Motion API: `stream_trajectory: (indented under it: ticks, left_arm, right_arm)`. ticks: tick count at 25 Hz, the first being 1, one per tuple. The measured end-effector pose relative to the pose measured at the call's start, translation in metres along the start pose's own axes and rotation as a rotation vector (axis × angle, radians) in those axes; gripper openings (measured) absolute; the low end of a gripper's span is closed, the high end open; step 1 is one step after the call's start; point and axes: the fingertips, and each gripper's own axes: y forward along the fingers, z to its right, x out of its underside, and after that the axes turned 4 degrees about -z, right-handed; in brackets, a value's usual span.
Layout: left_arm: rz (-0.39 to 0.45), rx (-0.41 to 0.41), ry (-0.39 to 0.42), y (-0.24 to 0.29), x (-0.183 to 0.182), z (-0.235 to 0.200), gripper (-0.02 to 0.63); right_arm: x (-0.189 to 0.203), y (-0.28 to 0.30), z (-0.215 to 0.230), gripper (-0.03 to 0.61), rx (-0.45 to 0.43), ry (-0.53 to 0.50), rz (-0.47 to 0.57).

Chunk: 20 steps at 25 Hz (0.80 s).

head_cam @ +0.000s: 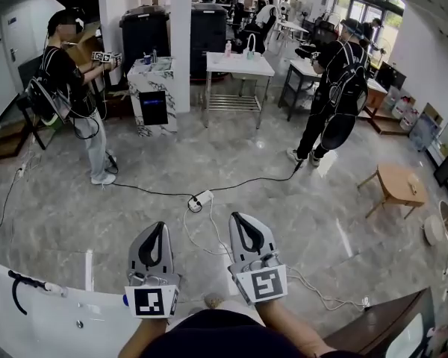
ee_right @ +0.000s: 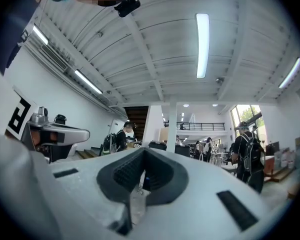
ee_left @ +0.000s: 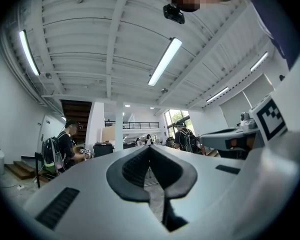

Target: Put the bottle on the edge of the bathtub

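Bottle not plainly in sight: only a small blue thing [head_cam: 125, 300] on the bathtub [head_cam: 37, 330], just beside the left gripper [head_cam: 159, 227], might be it, but too much is hidden to say. Both grippers point away from the bathtub over the floor, the right gripper [head_cam: 237, 218] alongside the left. The jaws of each are pressed fully together with nothing between them, probably a rest pose with no grasp begun. The bathtub's broad white edge offers setting room, with a black faucet [head_cam: 19, 288] at its left end. Beyond it a power strip [head_cam: 201, 198] and cables cross otherwise open floor.
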Motion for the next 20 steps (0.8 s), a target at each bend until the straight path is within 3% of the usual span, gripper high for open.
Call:
stream_trajectory:
  ticks: [4, 13, 20]
  left_arm:
    - [0.002, -0.025, -0.019, -0.026, 0.005, -0.007, 0.002]
    - [-0.017, -0.059, 0.027, -0.059, 0.007, -0.023, 0.002]
    - [-0.023, -0.028, 0.018, -0.07, 0.006, -0.027, 0.002]
  right_arm:
    - [0.003, -0.012, -0.022, 0.0, -0.027, -0.008, -0.015]
    - [0.0, -0.017, -0.058, 0.0, -0.064, 0.008, 0.005]
    - [-0.003, -0.026, -0.068, 0.0, -0.042, 0.009, -0.014]
